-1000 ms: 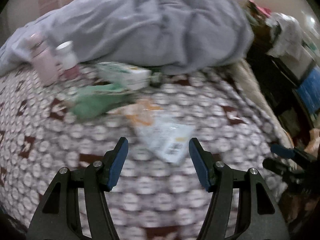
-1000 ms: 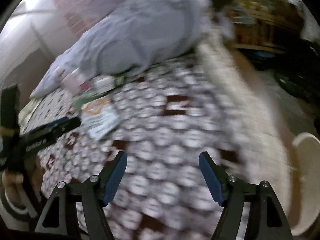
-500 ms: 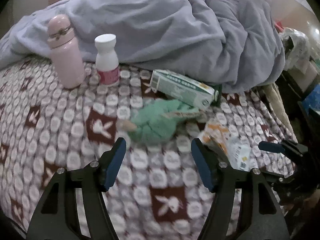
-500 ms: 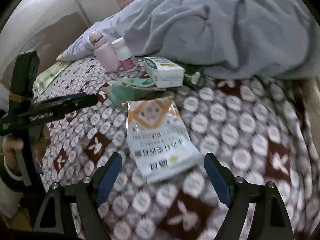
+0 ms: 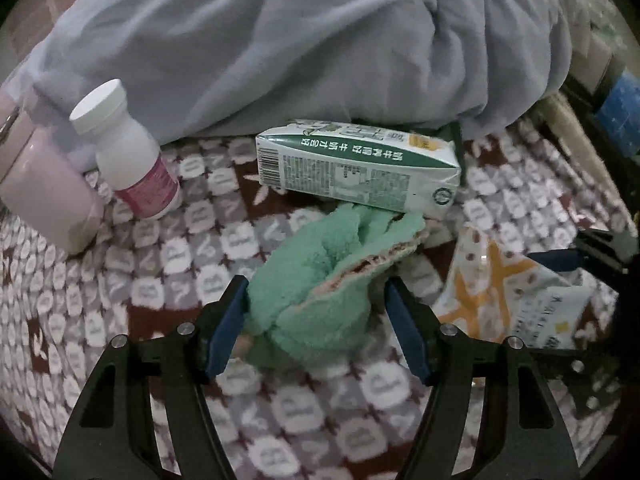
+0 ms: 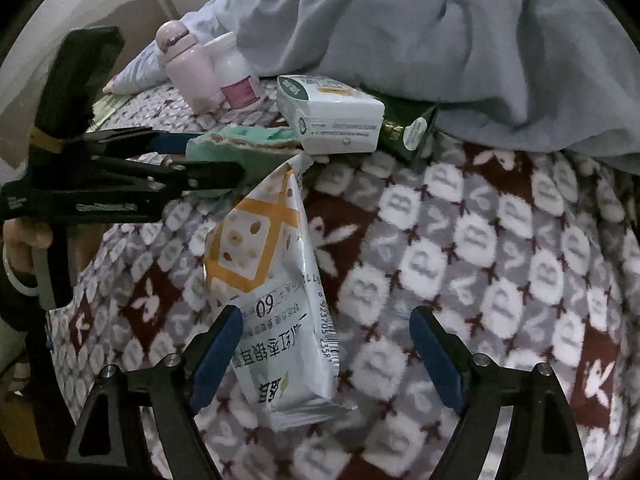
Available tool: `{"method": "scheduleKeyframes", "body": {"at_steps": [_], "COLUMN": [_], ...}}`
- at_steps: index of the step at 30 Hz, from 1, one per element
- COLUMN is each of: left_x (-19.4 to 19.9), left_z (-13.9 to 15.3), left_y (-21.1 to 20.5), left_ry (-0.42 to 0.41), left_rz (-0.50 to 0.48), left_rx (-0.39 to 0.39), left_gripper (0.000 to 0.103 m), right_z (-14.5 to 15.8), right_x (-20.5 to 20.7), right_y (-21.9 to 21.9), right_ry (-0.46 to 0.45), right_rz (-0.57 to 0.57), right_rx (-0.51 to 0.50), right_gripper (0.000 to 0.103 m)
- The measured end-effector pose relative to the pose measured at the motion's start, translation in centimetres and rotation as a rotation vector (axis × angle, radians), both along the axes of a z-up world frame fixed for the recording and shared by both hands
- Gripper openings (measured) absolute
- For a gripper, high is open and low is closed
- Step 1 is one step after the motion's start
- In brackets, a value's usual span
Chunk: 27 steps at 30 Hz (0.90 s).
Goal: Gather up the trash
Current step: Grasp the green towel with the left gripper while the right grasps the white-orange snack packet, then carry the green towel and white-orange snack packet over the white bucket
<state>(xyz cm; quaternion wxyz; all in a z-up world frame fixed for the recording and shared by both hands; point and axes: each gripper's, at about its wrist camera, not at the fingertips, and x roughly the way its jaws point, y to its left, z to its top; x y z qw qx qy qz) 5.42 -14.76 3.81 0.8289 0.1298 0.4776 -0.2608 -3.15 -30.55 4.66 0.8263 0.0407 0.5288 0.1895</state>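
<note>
Snack wrapper point(image 6: 276, 300): flat on the patterned bed blanket point(image 6: 500, 260), lower end between the right claw point(image 6: 326, 354) pads, left pad just beside it; jaws wide, just been opening. Green cloth point(image 5: 320, 280): crumpled, between the left claw point(image 5: 314, 328) pads, jaws wide, having just opened further. Milk carton point(image 5: 356, 164): lying just behind cloth. White bottle point(image 5: 128, 152), pink flask point(image 5: 44, 192): upright, left. Grey duvet point(image 5: 300, 40): heaped behind.
</note>
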Motion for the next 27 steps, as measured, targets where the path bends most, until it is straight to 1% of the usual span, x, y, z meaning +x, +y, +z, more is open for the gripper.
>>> {"method": "scheduleKeyframes", "body": {"at_steps": [1,3,4,5,6,7,10,13,16,18,22,27], "left_x": [0.1,0.4,0.4,0.3,0.3,0.2,-0.5,-1.7,-2.6,-3.4,-4.7,-6.0], "left_z": [0.0,0.1,0.2,0.3,0.5,0.5,0.8,1.3,1.7,2.0,2.2,2.3], "left_y": [0.1,0.7,1.0,1.3,1.7,1.8,2.2,2.9,3.9,4.8,5.9,6.5], "left_ry": [0.000,0.018,0.024,0.028,0.026,0.021,0.017,0.002,0.009,0.009,0.014,0.005], "left_rz": [0.008,0.040,0.053,0.066,0.080,0.094,0.109,0.138,0.174,0.193,0.230,0.280], "left_rx": [-0.011,-0.065,-0.089,-0.107,-0.109,-0.095,-0.088,-0.071,-0.081,-0.082,-0.099,-0.117], "left_gripper": [0.068,0.068,0.066,0.060,0.055,0.048,0.042,0.040,0.040,0.040,0.040,0.040], "right_z": [0.0,0.2,0.2,0.3,0.5,0.7,1.8,2.2,1.0,0.6,0.9,0.7], "right_x": [-0.1,-0.3,-0.4,-0.6,-0.8,-0.9,-1.2,-1.2,-0.9,-0.8,-0.6,-0.3], "right_y": [0.0,0.2,0.4,0.8,1.0,1.5,2.3,3.7,4.7,4.4,2.9,2.6], "right_ry": [-0.004,-0.012,-0.012,-0.017,-0.032,-0.049,-0.092,-0.109,-0.074,-0.071,-0.065,-0.050], "right_rz": [-0.002,0.003,0.013,0.020,0.027,0.030,0.057,0.101,0.112,0.075,0.007,-0.022], "right_rx": [0.002,-0.003,-0.021,-0.038,-0.056,-0.071,-0.087,-0.138,-0.195,-0.172,-0.094,-0.108], "right_gripper": [0.084,0.083,0.083,0.083,0.083,0.083,0.084,0.092,0.092,0.092,0.092,0.092]}}
